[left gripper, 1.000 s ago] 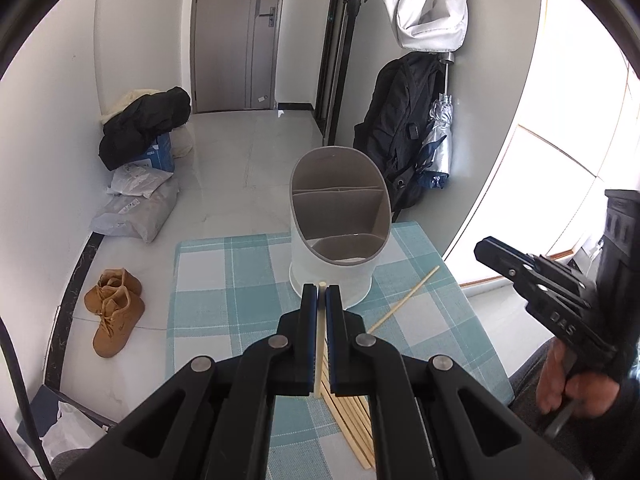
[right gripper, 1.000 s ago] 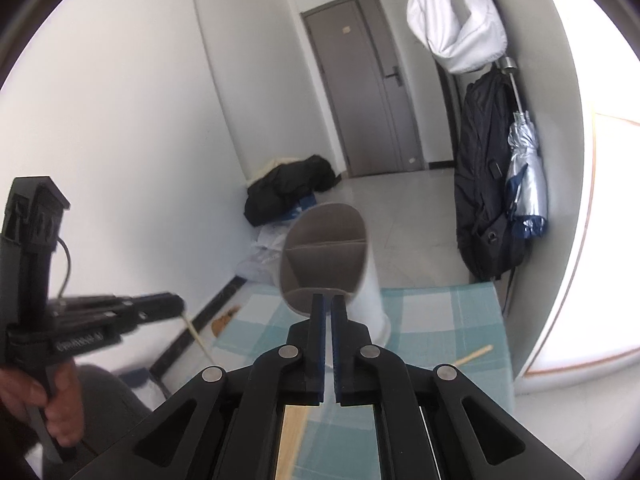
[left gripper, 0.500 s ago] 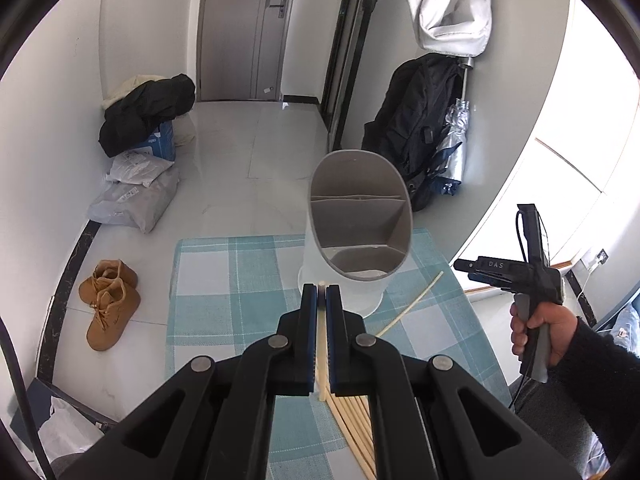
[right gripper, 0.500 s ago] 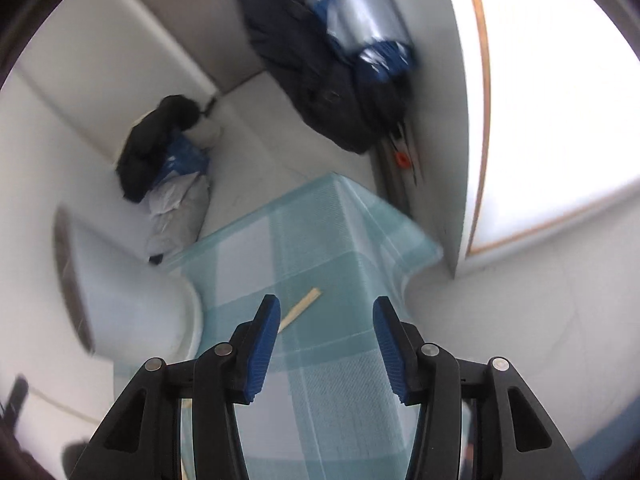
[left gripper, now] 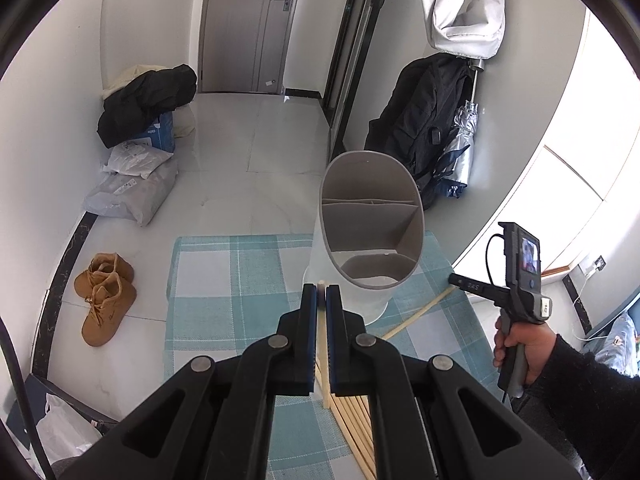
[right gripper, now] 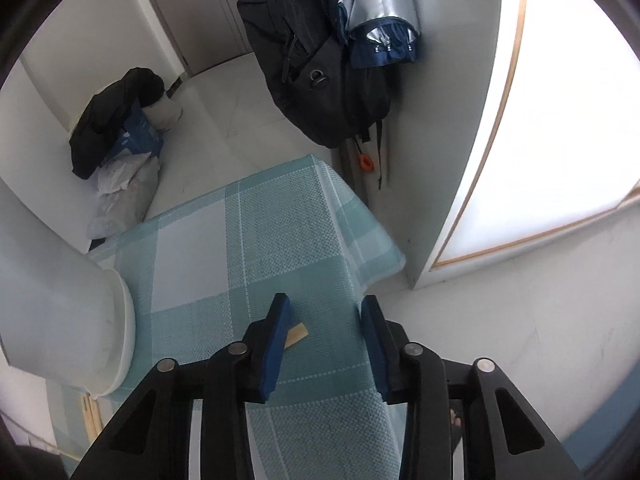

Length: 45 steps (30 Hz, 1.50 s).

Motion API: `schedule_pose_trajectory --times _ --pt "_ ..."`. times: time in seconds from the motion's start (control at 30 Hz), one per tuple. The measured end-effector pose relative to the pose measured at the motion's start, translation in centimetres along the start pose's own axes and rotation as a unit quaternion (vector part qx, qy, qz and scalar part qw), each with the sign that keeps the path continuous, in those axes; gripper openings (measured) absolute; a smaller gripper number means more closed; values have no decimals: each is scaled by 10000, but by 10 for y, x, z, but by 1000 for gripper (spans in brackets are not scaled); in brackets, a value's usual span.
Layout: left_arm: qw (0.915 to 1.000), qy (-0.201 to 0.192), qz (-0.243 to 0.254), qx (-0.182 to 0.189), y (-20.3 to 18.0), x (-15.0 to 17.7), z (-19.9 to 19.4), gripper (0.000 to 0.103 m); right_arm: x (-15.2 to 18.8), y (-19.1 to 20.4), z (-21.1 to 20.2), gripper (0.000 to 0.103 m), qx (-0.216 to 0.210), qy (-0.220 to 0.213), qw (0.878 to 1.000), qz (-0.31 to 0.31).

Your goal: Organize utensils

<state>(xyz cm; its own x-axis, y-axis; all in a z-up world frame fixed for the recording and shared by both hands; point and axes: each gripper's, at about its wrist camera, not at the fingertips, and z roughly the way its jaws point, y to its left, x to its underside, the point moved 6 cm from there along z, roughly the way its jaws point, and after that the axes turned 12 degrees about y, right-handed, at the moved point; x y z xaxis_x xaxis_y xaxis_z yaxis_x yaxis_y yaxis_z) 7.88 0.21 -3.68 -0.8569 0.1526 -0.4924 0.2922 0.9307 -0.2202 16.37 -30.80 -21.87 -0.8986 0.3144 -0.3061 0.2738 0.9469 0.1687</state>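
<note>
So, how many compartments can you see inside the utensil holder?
3 in the utensil holder: one large compartment nearest the camera, and two smaller ones behind the divider, far left and far right. All look empty, though their bottoms are partly hidden.

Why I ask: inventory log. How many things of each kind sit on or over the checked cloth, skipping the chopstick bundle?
utensil holder: 1
held chopstick, in the left tongs: 1
loose chopstick: 1
Total: 3
</note>
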Motion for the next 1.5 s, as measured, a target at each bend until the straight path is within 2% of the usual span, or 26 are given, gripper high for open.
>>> schedule_pose_trajectory --times 0.07,0.1,0.23,0.27,0.33,0.43,0.47,0.53,0.63,0.67,0.7,0.73,0.83,0.87,0.93,0.97,1.0,1.07,1.1,1.17,1.27,1.33,1.37,1.4,1.43,1.5 --pt "10000 13 -10 -4 1 -1 0 0 4 -6 -6 12 -28 -75 10000 39" --pt "10000 17 -2 -3 1 -1 0 0 6 -10 -8 11 -67 -83 9999 65" --pt "10000 0 -4 -17 1 -1 0 1 8 -19 -22 11 -264 -223 9993 149" --pt "10000 -8 -7 -18 1 -1 0 1 8 -20 -28 14 -340 -308 9989 123" --pt "10000 -26 -1 -26 2 0 -1 1 10 -14 -36 14 -637 -372 9973 -40" --pt "10000 -31 -16 13 1 1 -1 1 13 -2 -37 20 -964 -47 9953 -110" --pt "10000 -31 -16 23 1 0 -1 1 13 1 -33 23 -1084 127 9940 -22" --pt "10000 -35 -16 46 0 0 -1 1 13 7 -24 24 -1290 493 9903 178" --pt "10000 -56 -9 80 0 0 -2 1 10 11 -12 26 -1010 729 9911 468" --pt "9999 -69 -6 84 1 0 -2 1 6 11 -9 29 -840 765 9918 580" --pt "9999 -87 -7 88 2 0 -1 1 6 14 -5 29 -456 786 9935 680" --pt "9999 -100 -14 119 3 0 -1 1 6 14 -5 30 -456 786 9935 680" --pt "9997 -140 -41 181 6 1 -1 1 0 33 -1 36 320 572 9970 417" --pt "9997 -146 -55 200 8 1 0 1 -1 37 1 38 462 542 9968 358" --pt "9996 -156 -89 238 12 0 1 1 -2 47 5 38 907 443 9947 184" --pt "9995 -154 -98 248 13 0 1 1 -3 53 7 33 1178 331 9925 33" --pt "9995 -145 -116 269 16 -1 1 1 -3 53 7 25 1178 331 9925 33" --pt "9993 -115 -172 304 19 -2 2 1 -3 54 8 17 1207 228 9924 26" --pt "9993 -104 -189 314 20 -2 3 1 -3 53 7 11 1189 197 9927 53" --pt "9991 -74 -235 346 23 -3 4 1 -3 52 5 6 1133 143 9934 69" --pt "9990 -50 -266 353 25 -4 5 1 -3 47 4 6 847 86 9963 138" --pt "9990 -34 -272 343 25 -3 5 1 0 41 1 6 494 93 9985 237" --pt "9991 -23 -271 330 24 -3 4 1 2 39 -3 6 174 17 9994 315" --pt "9991 -17 -274 322 25 -3 4 1 2 39 -3 6 174 17 9994 315" --pt "9992 -2 -262 303 24 -3 4 1 4 37 -8 6 -83 -49 9995 304" --pt "9995 34 -214 242 21 -3 3 1 8 38 -16 6 -241 -191 9993 221"
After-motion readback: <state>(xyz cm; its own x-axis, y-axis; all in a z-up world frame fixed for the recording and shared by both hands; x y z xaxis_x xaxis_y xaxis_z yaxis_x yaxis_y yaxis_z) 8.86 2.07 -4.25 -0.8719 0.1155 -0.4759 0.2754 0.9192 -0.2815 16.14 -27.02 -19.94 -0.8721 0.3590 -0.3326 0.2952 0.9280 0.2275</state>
